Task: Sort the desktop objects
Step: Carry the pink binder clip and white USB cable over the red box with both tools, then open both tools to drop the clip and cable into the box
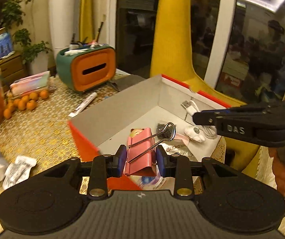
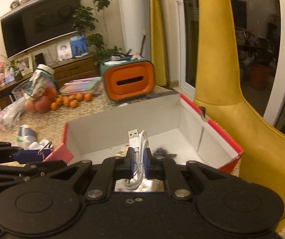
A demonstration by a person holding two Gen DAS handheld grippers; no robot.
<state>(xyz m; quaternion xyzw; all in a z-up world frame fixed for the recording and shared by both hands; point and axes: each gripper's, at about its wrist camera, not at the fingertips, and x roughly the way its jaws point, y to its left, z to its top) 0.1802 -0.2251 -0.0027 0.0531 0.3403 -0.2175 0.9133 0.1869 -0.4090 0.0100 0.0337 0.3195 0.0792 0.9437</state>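
Left gripper [image 1: 140, 160] clamps a pink binder clip [image 1: 140, 153]; right gripper [image 2: 139, 162] pinches a coiled white cable [image 2: 139, 149]. Release both over the box [image 2: 122, 127] at twelve o'clock (keep clear of its walls).

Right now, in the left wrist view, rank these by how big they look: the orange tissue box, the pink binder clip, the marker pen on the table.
1. Orange tissue box
2. Pink binder clip, though it sits nearest the camera, clamped in the left gripper
3. Marker pen
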